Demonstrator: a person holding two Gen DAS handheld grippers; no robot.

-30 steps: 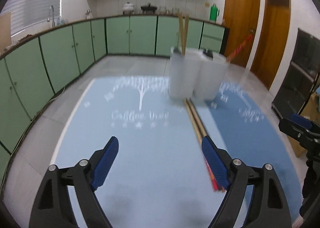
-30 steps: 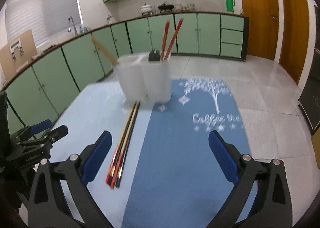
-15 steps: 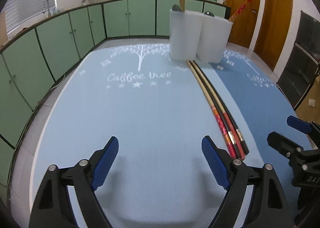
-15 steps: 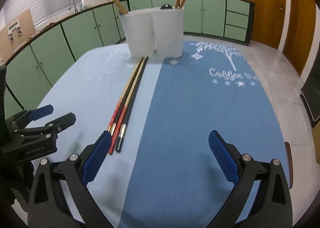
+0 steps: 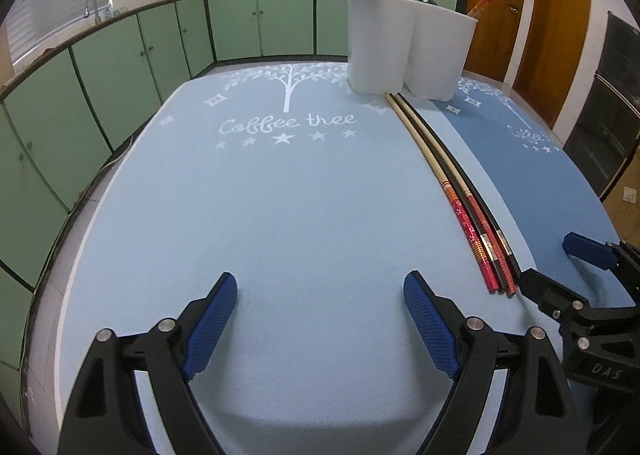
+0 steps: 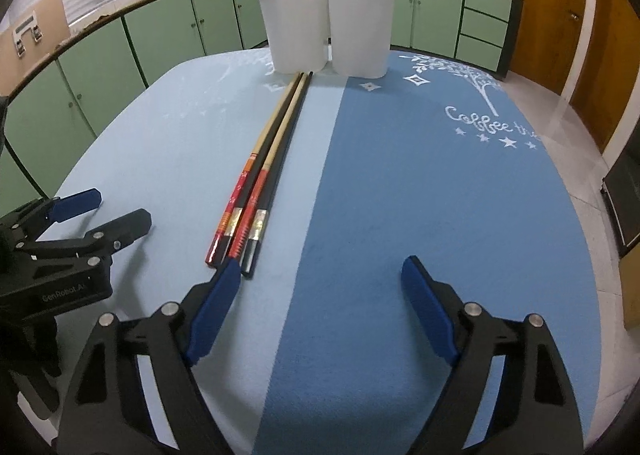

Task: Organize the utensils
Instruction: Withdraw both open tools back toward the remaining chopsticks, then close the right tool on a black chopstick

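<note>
Several chopsticks (image 6: pixel 262 171) lie side by side on the blue cloth, tips toward a white two-cup holder (image 6: pixel 326 31); they also show in the left wrist view (image 5: pixel 460 191). The holder (image 5: pixel 408 47) holds wooden chopsticks in one cup and red ones in the other. My left gripper (image 5: pixel 320 319) is open and empty, low over the light-blue cloth, left of the chopsticks. My right gripper (image 6: pixel 320 303) is open and empty; its left fingertip (image 6: pixel 224 287) is just in front of the chopsticks' near ends.
The table carries a light-blue mat (image 5: pixel 260 195) and a darker blue mat (image 6: pixel 420 195). Green kitchen cabinets (image 5: pixel 120 67) curve behind; wooden doors (image 5: pixel 488 7) stand at the right. The table edge falls off at left and right.
Both grippers have come down and in toward the table; the holder and chopsticks now look nearer. The right gripper's left finger has reached the chopsticks' near ends. Both stay open.
</note>
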